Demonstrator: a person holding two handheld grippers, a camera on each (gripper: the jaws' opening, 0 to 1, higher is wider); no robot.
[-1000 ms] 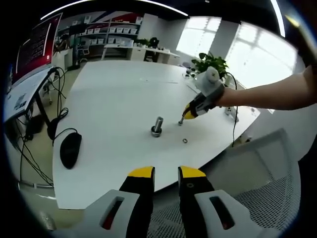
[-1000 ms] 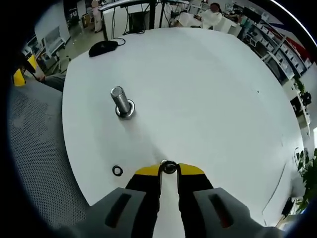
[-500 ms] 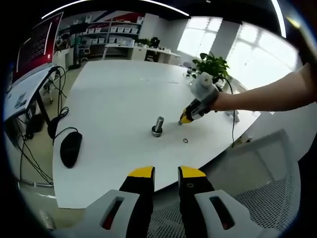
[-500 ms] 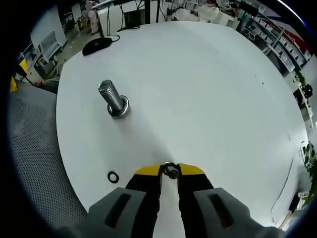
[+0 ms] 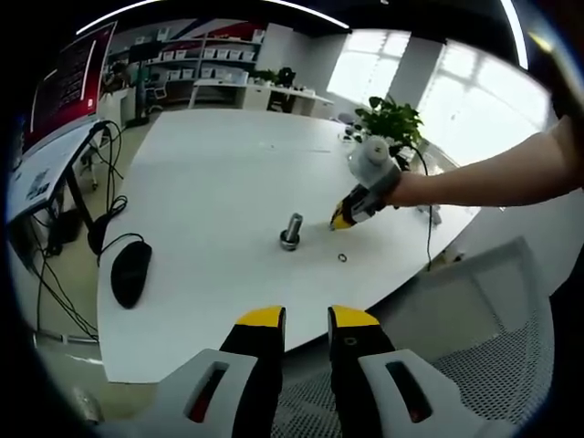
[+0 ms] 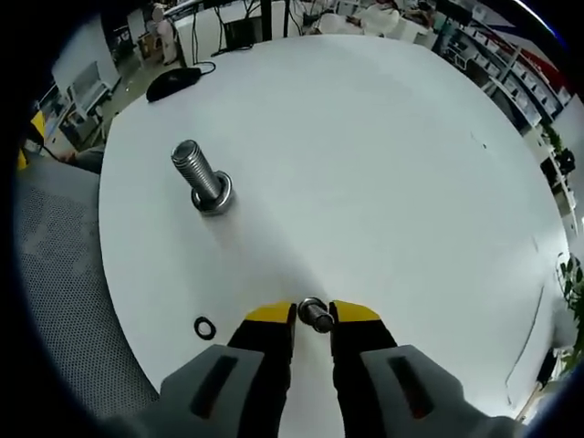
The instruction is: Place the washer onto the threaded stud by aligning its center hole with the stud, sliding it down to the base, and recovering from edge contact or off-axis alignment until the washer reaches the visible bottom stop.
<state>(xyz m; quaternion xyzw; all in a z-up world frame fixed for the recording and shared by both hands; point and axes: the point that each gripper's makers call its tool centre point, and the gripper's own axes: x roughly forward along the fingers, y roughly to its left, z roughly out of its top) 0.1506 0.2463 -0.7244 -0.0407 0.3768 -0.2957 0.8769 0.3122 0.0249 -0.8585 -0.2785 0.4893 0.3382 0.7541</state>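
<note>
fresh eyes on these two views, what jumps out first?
The threaded stud stands upright on the big white table, alone near its edge. The right gripper holds a washer between its yellow-tipped fingers, off to the side of the stud, with a second small ring lying flat on the table nearby. In the left gripper view, the left gripper hangs back over the table's edge, its fingers apart with nothing between them.

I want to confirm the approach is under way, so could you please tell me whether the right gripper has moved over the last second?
Yes. In the left gripper view the right gripper has lifted slightly off the table, beside the threaded stud.
</note>
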